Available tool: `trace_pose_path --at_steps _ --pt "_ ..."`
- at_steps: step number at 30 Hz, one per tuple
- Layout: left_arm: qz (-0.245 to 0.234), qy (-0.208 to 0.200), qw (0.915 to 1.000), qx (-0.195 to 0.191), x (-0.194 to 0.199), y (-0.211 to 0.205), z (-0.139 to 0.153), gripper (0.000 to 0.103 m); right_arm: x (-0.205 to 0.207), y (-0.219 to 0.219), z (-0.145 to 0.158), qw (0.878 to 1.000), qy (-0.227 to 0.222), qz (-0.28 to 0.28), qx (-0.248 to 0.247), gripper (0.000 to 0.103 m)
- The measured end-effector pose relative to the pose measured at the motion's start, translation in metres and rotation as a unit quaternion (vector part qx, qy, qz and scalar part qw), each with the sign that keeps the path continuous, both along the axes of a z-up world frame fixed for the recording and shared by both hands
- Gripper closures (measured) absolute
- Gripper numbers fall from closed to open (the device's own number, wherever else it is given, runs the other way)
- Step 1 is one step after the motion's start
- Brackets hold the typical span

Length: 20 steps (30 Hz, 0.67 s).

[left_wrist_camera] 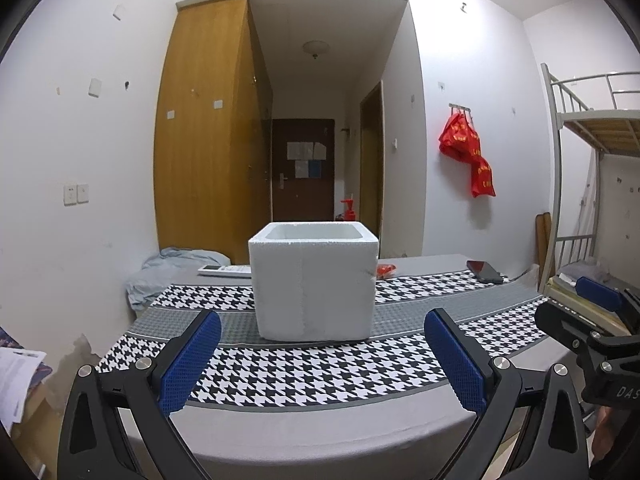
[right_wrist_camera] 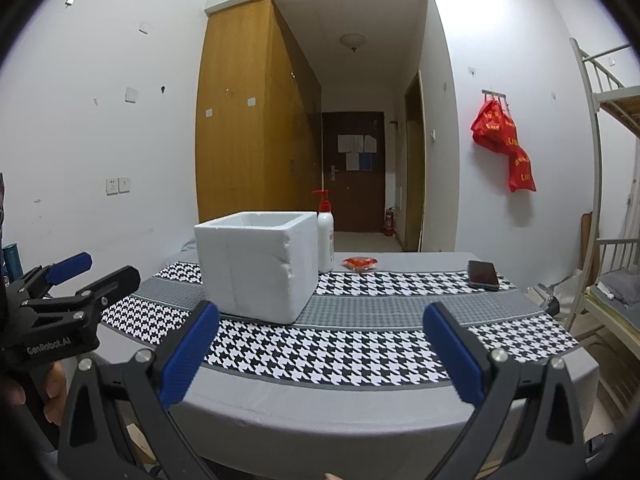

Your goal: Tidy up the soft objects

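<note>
Bench (left_wrist_camera: 320, 412): grey top under a houndstooth cloth.
Foam box (left_wrist_camera: 314, 284): upright, open-topped, mid-bench.
Left claw (left_wrist_camera: 322, 358): spread wide, empty, facing the box.
Right claw (right_wrist_camera: 320, 356): also agape, holding nothing.
Red packet (right_wrist_camera: 360, 263): lying behind the box, near the pump bottle (right_wrist_camera: 325, 236).

"genrobot.ai" in pale letters on the black body of the left gripper (right_wrist_camera: 64, 280), seen from the right wrist view. "das", cut off by the frame edge, on the black body of the right gripper (left_wrist_camera: 592, 312) in the left wrist view. yellow print on the red bags (left_wrist_camera: 466, 148) hanging from the wall hooks, too blurry to read. papers on the far door (right_wrist_camera: 356, 152) unreadable too.
</note>
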State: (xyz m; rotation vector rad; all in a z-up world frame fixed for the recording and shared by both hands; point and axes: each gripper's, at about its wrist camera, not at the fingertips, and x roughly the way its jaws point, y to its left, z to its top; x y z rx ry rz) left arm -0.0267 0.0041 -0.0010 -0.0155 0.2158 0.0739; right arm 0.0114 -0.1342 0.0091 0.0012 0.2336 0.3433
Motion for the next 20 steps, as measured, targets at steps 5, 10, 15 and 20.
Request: trace_pose_path --at_steps 5,10,15,20 --pt "0.005 0.003 1.0 -0.002 0.0004 0.0025 -0.0013 0.001 -0.0003 -0.0003 -0.002 1.0 0.002 0.0 0.001 0.0" --pt "0.006 0.005 1.0 0.0 0.0018 0.0028 -0.0019 0.001 0.0001 0.0001 -0.0034 1.0 0.005 0.0 0.002 0.0" --pt "0.006 0.008 0.9999 -0.002 0.0031 0.0048 -0.0034 0.001 0.0029 0.0015 -0.0042 1.0 0.009 0.002 -0.001 0.0" --pt "0.006 0.006 1.0 -0.001 0.0016 0.0042 -0.0026 0.001 0.003 0.003 -0.0047 1.0 0.009 0.005 -0.003 0.0"
